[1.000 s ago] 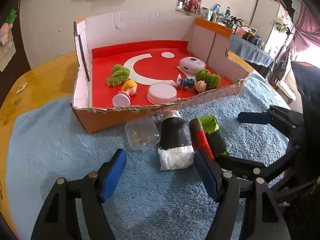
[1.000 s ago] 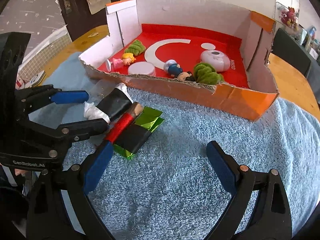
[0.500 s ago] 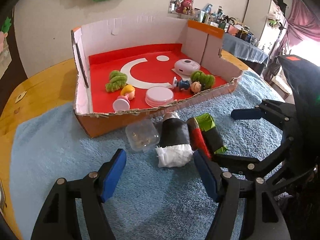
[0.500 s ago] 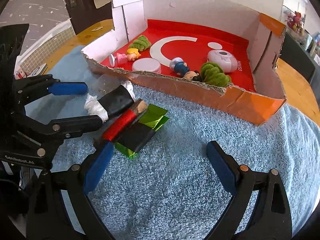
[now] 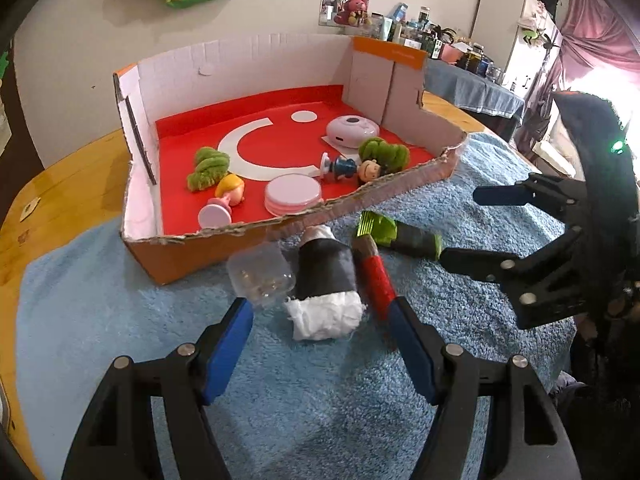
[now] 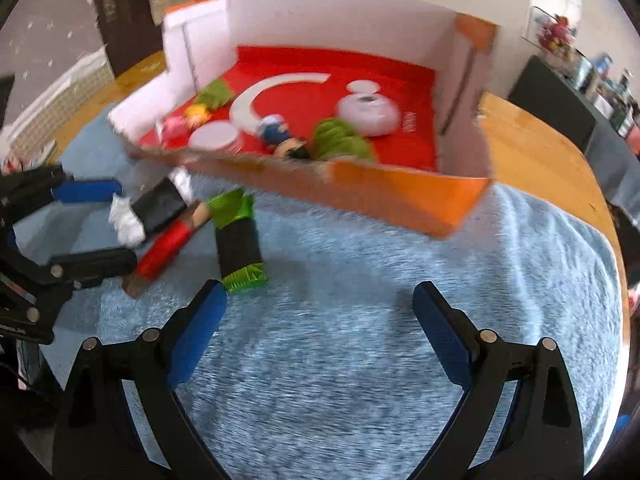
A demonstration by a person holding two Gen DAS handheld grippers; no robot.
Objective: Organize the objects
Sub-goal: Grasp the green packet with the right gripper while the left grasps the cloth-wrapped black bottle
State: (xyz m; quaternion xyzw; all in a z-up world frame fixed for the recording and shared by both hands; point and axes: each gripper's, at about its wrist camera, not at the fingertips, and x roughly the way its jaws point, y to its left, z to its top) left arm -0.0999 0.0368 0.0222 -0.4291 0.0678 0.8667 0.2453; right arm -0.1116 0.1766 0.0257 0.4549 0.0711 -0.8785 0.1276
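On the blue towel [image 5: 120, 320], just in front of the cardboard box [image 5: 400, 76], four loose things lie close together: a clear plastic case [image 5: 260, 276], a black roll with white paper ends [image 5: 326, 280], a red-wrapped stick [image 5: 374, 272] and a green-and-black wrapped bar [image 5: 404, 234]. The change since a second ago is in the bar. It lay tight along the red stick; now its near end has swung out, and the two touch only at their far ends, if at all. The right wrist view is smeared by motion, so I cannot say whether the right gripper [image 6: 320, 320] nudged it, though that seems likely.

The right gripper's jaws stand wide and empty, the left blue pad [image 6: 200, 328] just beside the bar's near green end. The left gripper [image 5: 320, 348] is wide and empty too, reaching around the white end of the black roll; it sits closer to the roll than before.

For the task this helps: the bar is freed from its neighbour and should be easier to grasp alone. Nothing more has gone into the box, which already holds two green fuzzy toys [image 5: 208, 168], small figures [image 5: 348, 168], a pink disc [image 5: 294, 198] and a white round gadget [image 5: 352, 132]. All four pieces outside are yet to be put away.
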